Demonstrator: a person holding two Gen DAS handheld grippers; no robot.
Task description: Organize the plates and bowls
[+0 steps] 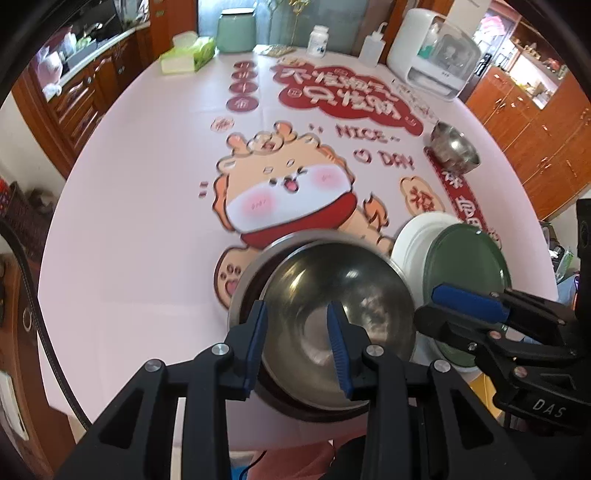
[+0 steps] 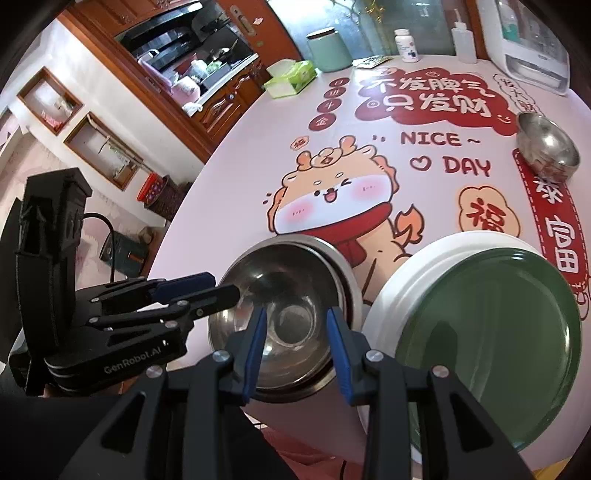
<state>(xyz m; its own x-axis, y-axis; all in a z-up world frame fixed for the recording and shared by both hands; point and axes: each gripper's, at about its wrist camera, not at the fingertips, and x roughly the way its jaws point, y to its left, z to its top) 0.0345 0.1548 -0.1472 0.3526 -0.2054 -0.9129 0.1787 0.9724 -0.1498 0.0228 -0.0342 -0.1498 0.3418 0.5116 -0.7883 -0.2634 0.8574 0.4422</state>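
Observation:
Two steel bowls [image 1: 332,306] [image 2: 291,295] sit nested near the table's front edge. My left gripper [image 1: 297,306] [image 2: 225,285] is open astride their left rim, its pads apart from the metal. My right gripper [image 2: 295,312] [image 1: 428,304] is open at the right rim, gripping nothing. Just right of the bowls a green plate [image 1: 469,258] [image 2: 491,332] lies on a white plate [image 1: 410,243] [image 2: 424,266]. A third steel bowl [image 1: 454,149] [image 2: 546,146] stands alone further back on the right.
At the table's far end stand a tissue box [image 1: 188,55], a green canister [image 1: 236,29], a pill bottle [image 1: 318,40], a squeeze bottle [image 1: 373,48] and a white appliance [image 1: 432,55]. The printed tablecloth [image 1: 147,221] covers the table. Wooden cabinets flank both sides.

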